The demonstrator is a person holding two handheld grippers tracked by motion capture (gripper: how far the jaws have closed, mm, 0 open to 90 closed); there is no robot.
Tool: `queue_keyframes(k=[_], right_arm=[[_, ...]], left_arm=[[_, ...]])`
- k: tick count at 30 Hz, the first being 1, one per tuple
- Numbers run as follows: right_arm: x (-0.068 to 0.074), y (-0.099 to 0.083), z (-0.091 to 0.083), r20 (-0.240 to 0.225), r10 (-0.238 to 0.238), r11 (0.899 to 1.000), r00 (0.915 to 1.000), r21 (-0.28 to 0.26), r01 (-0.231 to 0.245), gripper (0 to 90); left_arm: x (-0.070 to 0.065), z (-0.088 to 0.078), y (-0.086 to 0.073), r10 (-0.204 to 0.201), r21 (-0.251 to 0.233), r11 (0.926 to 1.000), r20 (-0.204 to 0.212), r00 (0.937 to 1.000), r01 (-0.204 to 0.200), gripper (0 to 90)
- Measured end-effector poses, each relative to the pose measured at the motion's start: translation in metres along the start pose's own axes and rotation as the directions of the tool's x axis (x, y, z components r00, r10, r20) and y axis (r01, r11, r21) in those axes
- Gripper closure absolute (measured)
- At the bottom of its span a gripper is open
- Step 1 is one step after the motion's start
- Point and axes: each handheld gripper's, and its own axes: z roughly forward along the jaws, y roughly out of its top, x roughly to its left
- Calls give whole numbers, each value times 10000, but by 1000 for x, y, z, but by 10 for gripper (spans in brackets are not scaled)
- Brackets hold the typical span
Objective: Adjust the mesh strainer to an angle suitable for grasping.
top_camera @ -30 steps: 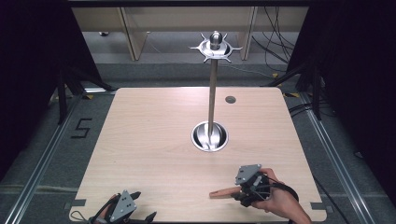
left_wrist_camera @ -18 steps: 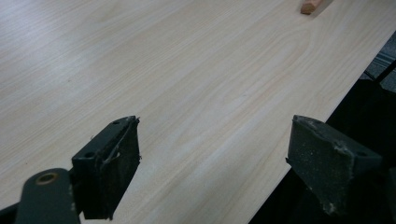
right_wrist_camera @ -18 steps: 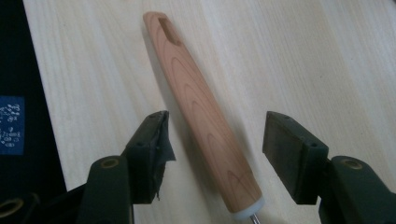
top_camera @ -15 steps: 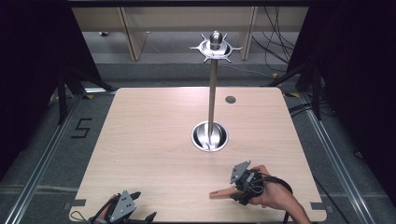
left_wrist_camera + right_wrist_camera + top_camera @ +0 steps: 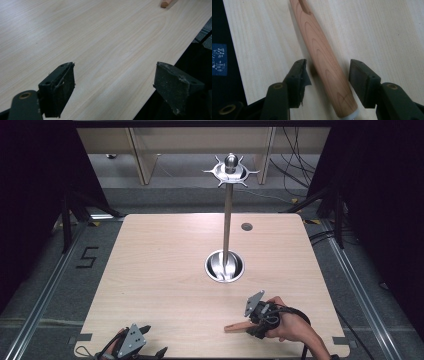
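Observation:
A wooden handle [image 5: 322, 57] lies flat on the light wooden table [image 5: 165, 265], near the front right; its far end [image 5: 234, 328] pokes out to the left of my right gripper [image 5: 255, 324]. In the right gripper view the two jaws stand open on either side of the handle, with gaps on both sides of it. My left gripper [image 5: 145, 347] sits at the table's front edge on the left, open, with nothing between its fingers [image 5: 58, 88]. The handle's tip [image 5: 166, 3] shows far off in the left gripper view.
A tall metal stand [image 5: 227, 220] with a spoked top [image 5: 230, 170] rises from a round steel base [image 5: 225, 266] in the table's middle. A small dark hole [image 5: 246, 226] marks the table's far side. Cables and shelving lie beyond.
My right gripper has slid down toward the front of the table and lowered around the wooden handle. The left gripper has barely moved.

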Motion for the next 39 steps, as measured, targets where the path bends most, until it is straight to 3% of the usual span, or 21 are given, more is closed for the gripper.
queue_keyframes(k=[13,15,18,19,24,25,27,30,34,39], right_arm=[[0,1,0,-230,-240,9993,9994,271,246,604],[-1,2,0,-99,-525,9982,9986,289,527,615],[0,3,-1,-39,-523,9979,9986,381,524,640],[0,3,-1,13,-565,9977,9984,372,564,660],[-2,4,-4,353,-407,9990,9985,208,399,707],[-1,3,-6,401,-133,9992,9991,381,118,708],[-3,3,-5,363,-345,9993,9987,145,340,708],[-3,3,-5,118,-177,9997,9998,193,175,708],[-3,2,-4,264,-35,9997,9996,227,29,707],[-5,2,0,-124,31,9998,9999,211,-28,695]], left_arm=[[0,0,0,8,-4,10000,-10,10000,-8,162],[1,-1,0,135,100,9999,-26,9999,-135,162],[0,0,0,3,-23,10000,3,10000,-3,162],[1,-1,0,123,80,9999,-43,9999,-123,162],[1,0,0,123,73,9999,-47,9999,-123,163],[1,0,0,81,45,10000,-35,10000,-81,162],[0,0,0,20,-7,10000,0,10000,-20,162],[1,-1,0,169,82,9998,-32,9999,-169,162],[1,-1,0,142,77,9999,-40,9999,-141,162],[0,0,0,157,55,9999,-148,9998,-157,162]])
